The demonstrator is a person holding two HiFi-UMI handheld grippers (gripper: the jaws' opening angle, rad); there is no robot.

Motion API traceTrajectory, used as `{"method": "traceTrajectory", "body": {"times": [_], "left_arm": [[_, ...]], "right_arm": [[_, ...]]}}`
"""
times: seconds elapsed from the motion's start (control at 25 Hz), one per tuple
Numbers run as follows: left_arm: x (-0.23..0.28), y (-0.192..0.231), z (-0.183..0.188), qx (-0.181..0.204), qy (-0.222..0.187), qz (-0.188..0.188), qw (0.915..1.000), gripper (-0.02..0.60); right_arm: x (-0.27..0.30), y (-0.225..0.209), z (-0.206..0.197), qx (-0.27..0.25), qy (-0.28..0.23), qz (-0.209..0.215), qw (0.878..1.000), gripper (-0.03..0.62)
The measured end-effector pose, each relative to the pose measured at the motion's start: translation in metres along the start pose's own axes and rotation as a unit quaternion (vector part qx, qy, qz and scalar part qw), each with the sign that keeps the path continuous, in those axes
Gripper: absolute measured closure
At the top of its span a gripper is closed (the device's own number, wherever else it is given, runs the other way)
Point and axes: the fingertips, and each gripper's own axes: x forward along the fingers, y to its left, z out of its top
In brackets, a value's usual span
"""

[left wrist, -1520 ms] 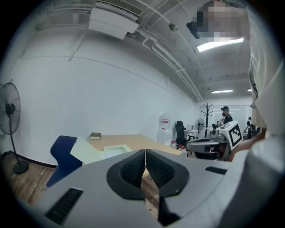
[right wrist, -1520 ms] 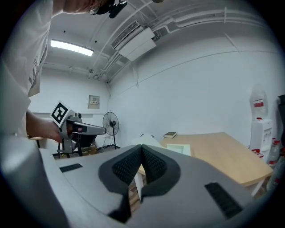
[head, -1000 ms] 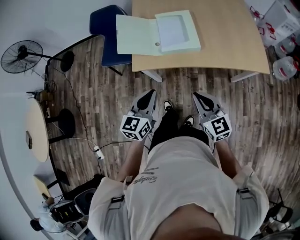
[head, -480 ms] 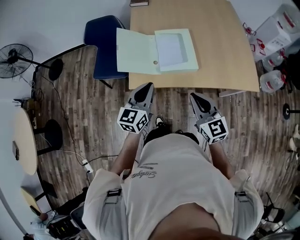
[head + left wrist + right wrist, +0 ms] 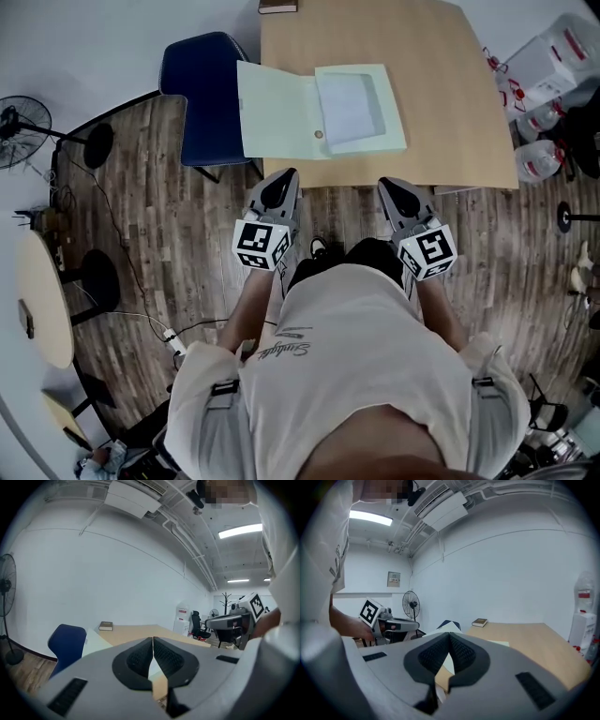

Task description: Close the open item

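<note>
A fan [image 5: 19, 131] stands far left on the wood floor. Right of it a blue chair [image 5: 192, 89] is tucked against the left edge of the table [image 5: 450, 94].

The open file [image 5: 317, 112] lies on the near left part of the table. Its lid [image 5: 277, 112] is folded out flat to the left, and the free edge overhangs the table and reaches over the chair. The hinge runs away from the person, roughly down the middle of the file. To its right sits the tray [image 5: 366, 145], with white paper [image 5: 349, 105] in it.

The left gripper [image 5: 283, 175] hangs just short of the near table edge, below the lid and the hinge. Its jaws are pressed together with nothing between them. The right gripper [image 5: 386, 184] is level with it, below the tray's near right corner, and its jaws are likewise together and empty. Neither touches the file. Bottles [image 5: 544, 155] stand on the floor off the table's right end.

The file lies straight ahead of both grippers. The lid is on the left, so the left gripper looks the nearer one to it. Closing would mean getting under the overhanging edge and swinging the lid rightward about the hinge, onto the tray. The right gripper is placed to steady the tray meanwhile.
</note>
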Motion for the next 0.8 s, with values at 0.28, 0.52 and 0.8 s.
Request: {"method": "traceTrajectory", "body": {"times": [0.28,0.52,0.8], "left_arm": [[0.015,0.014,-0.016,-0.016,0.019,0.018,0.9995,0.566],[0.048,0.021,0.008,-0.009,0.022,0.035,0.9991,0.566],[0.099,0.035,0.039,0.012,0.029,0.052,0.9982,0.566]], "right_arm": [[0.012,-0.023,-0.008,0.013,0.014,0.001,1.0,0.6],[0.041,-0.054,-0.014,0.021,0.016,0.022,0.999,0.6],[0.077,-0.115,0.004,0.002,-0.019,0.03,0.999,0.6]]}}
